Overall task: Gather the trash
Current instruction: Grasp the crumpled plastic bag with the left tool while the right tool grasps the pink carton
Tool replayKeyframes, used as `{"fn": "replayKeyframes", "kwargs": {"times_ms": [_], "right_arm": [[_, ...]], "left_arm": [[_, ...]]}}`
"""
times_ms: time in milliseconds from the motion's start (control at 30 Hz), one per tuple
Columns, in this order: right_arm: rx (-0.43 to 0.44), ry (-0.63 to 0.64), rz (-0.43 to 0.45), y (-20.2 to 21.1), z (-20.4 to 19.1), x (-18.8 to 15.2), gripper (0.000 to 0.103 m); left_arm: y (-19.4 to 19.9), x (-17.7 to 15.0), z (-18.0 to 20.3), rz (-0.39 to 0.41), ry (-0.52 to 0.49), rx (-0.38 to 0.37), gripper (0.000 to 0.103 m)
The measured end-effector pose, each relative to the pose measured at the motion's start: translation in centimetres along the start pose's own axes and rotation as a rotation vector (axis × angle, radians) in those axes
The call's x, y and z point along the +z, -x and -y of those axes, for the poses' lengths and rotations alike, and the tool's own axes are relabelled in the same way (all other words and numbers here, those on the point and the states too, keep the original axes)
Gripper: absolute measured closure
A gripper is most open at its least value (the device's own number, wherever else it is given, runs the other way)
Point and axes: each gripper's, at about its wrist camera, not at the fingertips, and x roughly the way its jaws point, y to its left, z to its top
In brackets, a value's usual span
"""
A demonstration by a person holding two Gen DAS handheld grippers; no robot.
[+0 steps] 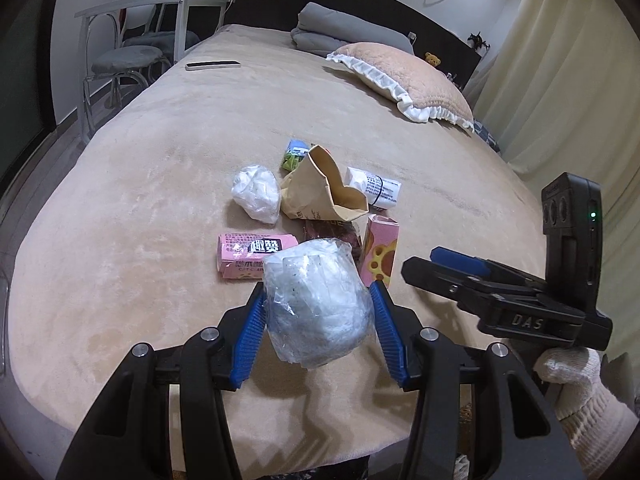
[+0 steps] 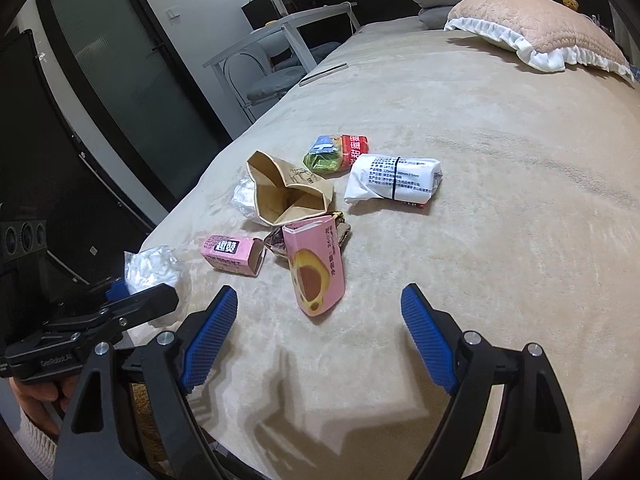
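The left gripper (image 1: 318,312) has its 2 ribbed blue pads pressed on a crinkly clear plastic wad (image 1: 318,304), lifted over the near edge of the plush beige bed (image 1: 160,184). The wad hides part of a pink box (image 1: 250,254). The right gripper (image 2: 320,336) gapes wide, holding nothing, just short of a tall pink carton (image 2: 316,266). Beyond lie a creased paper bag (image 2: 286,196) and a banded white packet (image 2: 394,180).

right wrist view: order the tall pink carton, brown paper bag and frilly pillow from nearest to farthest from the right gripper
1. Tall pink carton, just ahead of the open right gripper.
2. Brown paper bag, behind the carton, slightly left.
3. Frilly pillow, far right at the bed's head.
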Motion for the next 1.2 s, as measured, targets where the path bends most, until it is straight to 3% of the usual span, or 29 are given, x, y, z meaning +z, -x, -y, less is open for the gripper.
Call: {"fn": "replayKeyframes", "kwargs": {"times_ms": [233, 400, 467, 500, 1200], "right_arm": [[-0.035, 0.014, -0.036, -3.2, -1.0, 0.7, 0.026], [-0.065, 0.003, -0.048, -4.8, -1.2, 1.1, 0.043], [-0.079, 0.0, -0.05, -5.1, -1.2, 1.2, 0.053], [-0.092, -0.004, -0.048, -5.2, -1.2, 1.1, 0.064], [-0.072, -0.035, 0.005, -2.1, -0.8, -0.6, 0.07]], "left_arm": [[0.7, -0.5, -0.7, 0.016, 0.018, -0.004, 0.053], [0.9, -0.7, -0.9, 0.02, 0.018, -0.002, 0.053], [1.0, -0.7, -0.9, 0.024, 0.01, 0.001, 0.053], [1.0, -0.7, -0.9, 0.026, 0.011, 0.002, 0.053], [1.1, -1.4, -0.9, 0.038, 0.004, 0.008, 0.053]]}}
